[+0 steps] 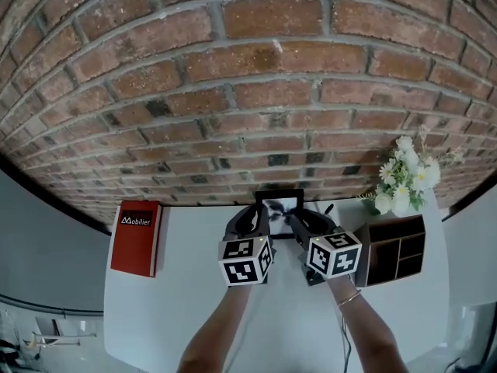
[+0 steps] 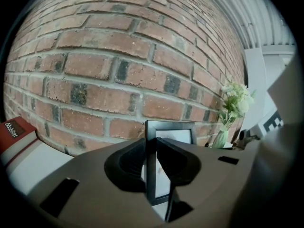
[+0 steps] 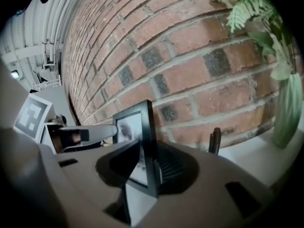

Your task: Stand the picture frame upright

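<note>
A black picture frame [image 1: 279, 207] with a grey photo stands upright on the white table [image 1: 178, 309], close to the brick wall. My left gripper [image 1: 254, 221] is shut on its left edge and my right gripper [image 1: 300, 222] is shut on its right edge. In the left gripper view the frame [image 2: 172, 136] rises between the pads of the left gripper [image 2: 152, 152], which press its left bar. In the right gripper view the frame [image 3: 134, 129] is pinched on its right bar by the right gripper [image 3: 149, 163]. The frame's foot is hidden behind the jaws.
A red book [image 1: 137, 238] lies at the table's left. A dark wooden organiser [image 1: 396, 249] stands at the right, with a vase of white flowers [image 1: 404, 181] behind it. A thin dark pen-like thing [image 3: 214, 140] stands by the brick wall [image 1: 248, 92].
</note>
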